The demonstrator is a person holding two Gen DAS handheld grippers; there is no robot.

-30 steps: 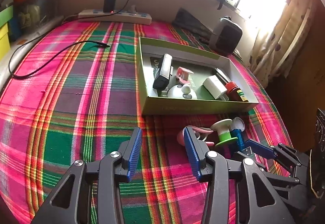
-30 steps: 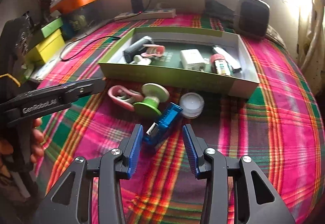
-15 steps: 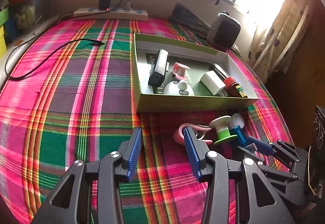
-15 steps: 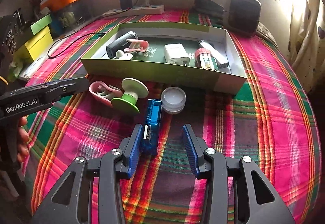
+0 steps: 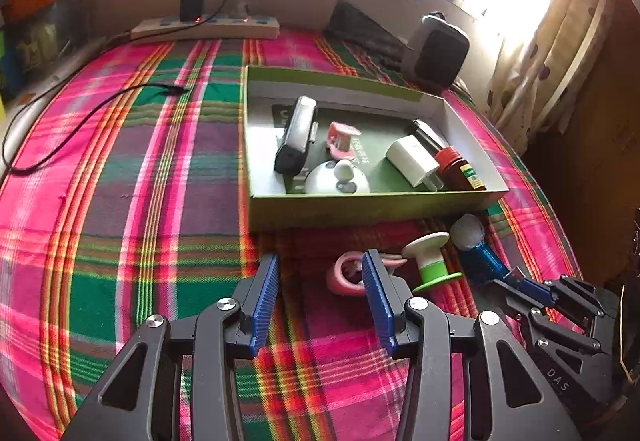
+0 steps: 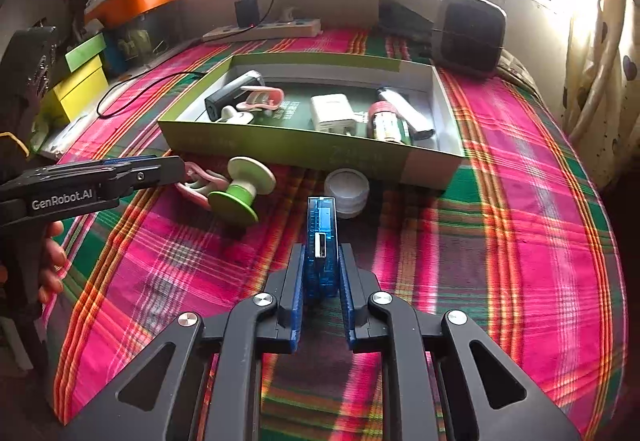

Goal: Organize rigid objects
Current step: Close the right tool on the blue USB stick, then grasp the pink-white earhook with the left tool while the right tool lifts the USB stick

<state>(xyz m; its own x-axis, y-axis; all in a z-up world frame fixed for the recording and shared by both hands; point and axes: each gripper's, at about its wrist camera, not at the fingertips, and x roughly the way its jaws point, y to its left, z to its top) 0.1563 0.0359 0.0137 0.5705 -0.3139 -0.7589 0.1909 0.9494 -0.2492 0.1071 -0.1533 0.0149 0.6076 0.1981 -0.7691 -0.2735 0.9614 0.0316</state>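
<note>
A green cardboard box [image 5: 360,207] [image 6: 304,151] on the plaid cloth holds a black device, a pink clip, a white charger, a red-capped bottle and other items. In front of it lie a pink clip [image 5: 344,275] [image 6: 196,187], a green and white spool [image 5: 430,261] [image 6: 242,187] and a white round lid [image 6: 346,189] [image 5: 468,227]. My right gripper [image 6: 320,265] [image 5: 516,277] is shut on a blue USB device [image 6: 320,237] [image 5: 480,261] on the cloth. My left gripper [image 5: 320,281] is open and empty, its right finger beside the pink clip; it also shows in the right wrist view [image 6: 176,167].
A power strip with a black charger [image 5: 204,27] [image 6: 260,29] lies at the back wall, its black cable [image 5: 80,121] trailing over the cloth. A dark speaker-like box [image 5: 436,51] [image 6: 470,35] stands behind the box. Yellow and green boxes [image 6: 80,81] sit at the left.
My right gripper has closed on the blue USB device, which now sits straight between the fingers. My left gripper has edged forward toward the pink clip.
</note>
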